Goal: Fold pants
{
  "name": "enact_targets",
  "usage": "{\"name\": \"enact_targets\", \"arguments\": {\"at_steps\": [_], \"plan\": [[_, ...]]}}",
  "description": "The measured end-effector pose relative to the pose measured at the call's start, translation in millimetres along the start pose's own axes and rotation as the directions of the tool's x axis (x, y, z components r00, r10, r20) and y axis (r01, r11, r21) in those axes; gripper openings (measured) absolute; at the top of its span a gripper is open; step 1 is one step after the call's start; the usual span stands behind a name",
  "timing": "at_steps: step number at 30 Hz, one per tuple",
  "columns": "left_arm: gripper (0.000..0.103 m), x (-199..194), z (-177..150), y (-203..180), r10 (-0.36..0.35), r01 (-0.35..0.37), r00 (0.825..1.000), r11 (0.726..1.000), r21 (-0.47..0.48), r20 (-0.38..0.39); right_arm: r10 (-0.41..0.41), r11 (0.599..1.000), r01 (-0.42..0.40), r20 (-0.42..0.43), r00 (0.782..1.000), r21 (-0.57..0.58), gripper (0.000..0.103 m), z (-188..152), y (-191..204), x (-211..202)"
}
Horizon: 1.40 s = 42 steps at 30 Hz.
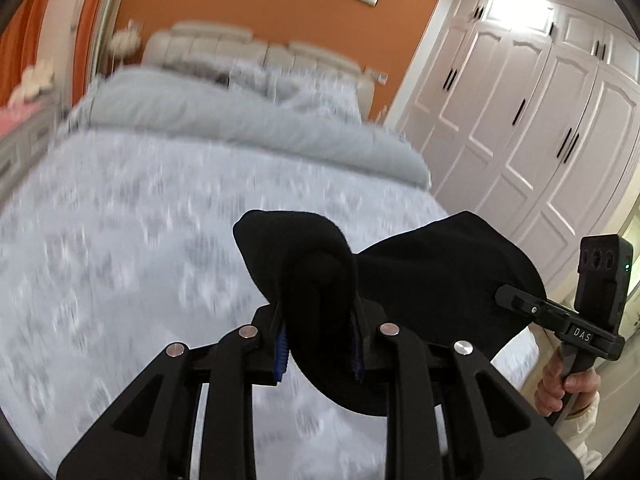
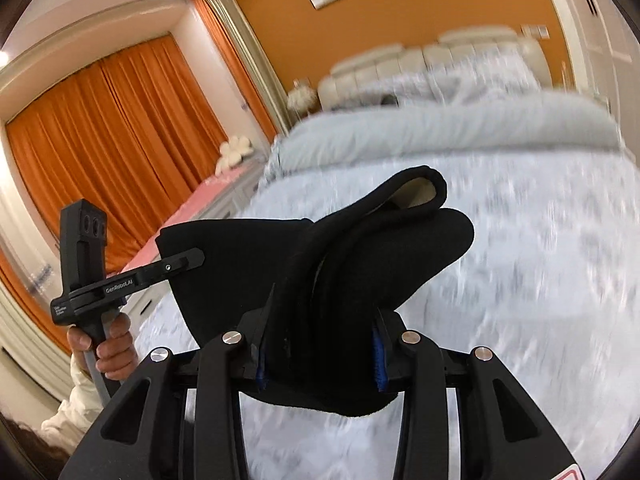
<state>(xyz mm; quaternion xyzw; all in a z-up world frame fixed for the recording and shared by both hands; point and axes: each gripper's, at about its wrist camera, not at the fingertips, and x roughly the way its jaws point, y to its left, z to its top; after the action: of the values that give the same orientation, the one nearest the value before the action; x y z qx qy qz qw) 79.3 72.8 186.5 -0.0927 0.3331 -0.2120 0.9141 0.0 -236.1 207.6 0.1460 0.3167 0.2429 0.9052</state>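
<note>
The black pants (image 1: 432,272) hang in the air above the bed, stretched between both grippers. My left gripper (image 1: 318,340) is shut on a bunched edge of the pants; the cloth folds over and hides the fingertips. My right gripper (image 2: 318,356) is shut on another thick bunch of the pants (image 2: 360,240), with a pale inner lining showing at the top fold. In the left wrist view the right gripper (image 1: 516,300) reaches into the cloth from the right. In the right wrist view the left gripper (image 2: 188,260) reaches in from the left.
Below lies a bed with a pale patterned cover (image 1: 120,260) and a grey folded duvet (image 1: 240,124) near the headboard. White wardrobe doors (image 1: 540,120) stand to the right of the bed. Orange curtains (image 2: 112,120) and a pink-topped bench (image 2: 192,204) are to the left.
</note>
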Motion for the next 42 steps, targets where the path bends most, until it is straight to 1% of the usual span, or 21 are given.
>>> {"name": "enact_targets", "arguments": {"at_steps": [7, 10, 13, 15, 18, 20, 21, 22, 23, 24, 25, 26, 27, 28, 29, 30, 31, 33, 35, 39, 42], "plan": [[0.022, 53, 76, 5, 0.067, -0.072, 0.985, 0.997, 0.031, 0.158, 0.011, 1.000, -0.009, 0.149, 0.989, -0.010, 0.036, 75, -55, 60], [0.023, 98, 96, 18, 0.096, -0.108, 0.973, 0.993, 0.046, 0.210, 0.012, 1.000, -0.011, 0.178, 0.984, -0.007, 0.036, 86, -89, 107], [0.023, 153, 102, 41, 0.128, -0.142, 0.968, 0.989, 0.049, 0.218, -0.007, 0.998, -0.002, 0.154, 0.988, 0.057, 0.037, 83, -137, 164], [0.023, 207, 93, 69, 0.141, -0.144, 0.975, 0.990, 0.005, 0.169, -0.027, 0.994, 0.015, 0.105, 0.994, 0.111, 0.038, 73, -168, 202], [0.023, 281, 58, 109, 0.173, -0.171, 0.984, 0.984, -0.038, 0.046, -0.061, 0.977, 0.066, -0.028, 0.998, 0.203, 0.040, 33, -218, 268], [0.024, 333, 17, 133, 0.209, -0.213, 0.975, 0.976, -0.039, -0.079, -0.093, 0.960, 0.137, -0.181, 0.979, 0.245, 0.043, -8, -243, 308], [0.026, 349, -3, 141, 0.210, -0.217, 0.969, 0.975, -0.040, -0.133, -0.124, 0.951, 0.185, -0.243, 0.962, 0.248, 0.054, -25, -252, 320], [0.037, 357, -24, 149, 0.227, -0.236, 0.962, 0.971, -0.046, -0.152, -0.117, 0.951, 0.181, -0.248, 0.962, 0.252, 0.058, -40, -257, 319], [0.048, 356, -35, 150, 0.258, -0.264, 0.956, 0.964, -0.029, -0.141, -0.106, 0.954, 0.159, -0.214, 0.971, 0.252, 0.059, -45, -259, 309], [0.053, 349, -44, 150, 0.286, -0.288, 0.951, 0.958, 0.007, -0.117, -0.141, 0.952, 0.190, -0.209, 0.968, 0.238, 0.069, -46, -257, 297], [0.065, 340, -47, 147, 0.317, -0.315, 0.943, 0.948, 0.036, -0.099, -0.221, 0.941, 0.264, -0.207, 0.953, 0.210, 0.075, -43, -252, 280], [0.075, 324, -48, 143, 0.376, -0.371, 0.924, 0.926, 0.070, -0.072, -0.283, 0.930, 0.319, -0.200, 0.938, 0.181, 0.078, -39, -244, 265], [0.079, 314, -47, 138, 0.410, -0.404, 0.911, 0.910, 0.093, -0.050, -0.328, 0.919, 0.361, -0.202, 0.923, 0.156, 0.078, -36, -235, 254], [0.084, 300, -43, 129, 0.449, -0.443, 0.893, 0.888, 0.123, -0.029, -0.394, 0.900, 0.421, -0.203, 0.897, 0.113, 0.078, -31, -220, 239], [0.087, 281, -37, 118, 0.495, -0.487, 0.869, 0.859, 0.160, -0.010, -0.433, 0.887, 0.454, -0.196, 0.880, 0.080, 0.078, -28, -204, 226], [0.087, 268, -33, 110, 0.519, -0.510, 0.855, 0.842, 0.173, -0.005, -0.454, 0.880, 0.471, -0.185, 0.871, 0.056, 0.078, -25, -189, 215], [0.088, 251, -30, 99, 0.523, -0.515, 0.852, 0.838, 0.178, 0.004, -0.465, 0.880, 0.474, -0.155, 0.872, 0.027, 0.078, -21, -166, 197], [0.095, 217, -24, 77, 0.507, -0.503, 0.861, 0.845, 0.181, 0.024, -0.480, 0.876, 0.483, -0.098, 0.872, 0.006, 0.078, -19, -136, 176], [0.097, 193, -23, 58, 0.511, -0.507, 0.859, 0.843, 0.182, 0.027, -0.509, 0.861, 0.509, -0.037, 0.860, -0.012, 0.078, -22, -101, 152], [0.097, 152, -42, 25, 0.436, -0.432, 0.900, 0.893, 0.127, -0.007, -0.531, 0.847, 0.529, -0.014, 0.847, -0.051, 0.081, -43, -57, 136], [0.097, 141, -69, 20, 0.404, -0.400, 0.914, 0.913, 0.083, -0.037, -0.542, 0.840, 0.542, -0.009, 0.840, -0.028, 0.083, -69, -47, 129]]}}
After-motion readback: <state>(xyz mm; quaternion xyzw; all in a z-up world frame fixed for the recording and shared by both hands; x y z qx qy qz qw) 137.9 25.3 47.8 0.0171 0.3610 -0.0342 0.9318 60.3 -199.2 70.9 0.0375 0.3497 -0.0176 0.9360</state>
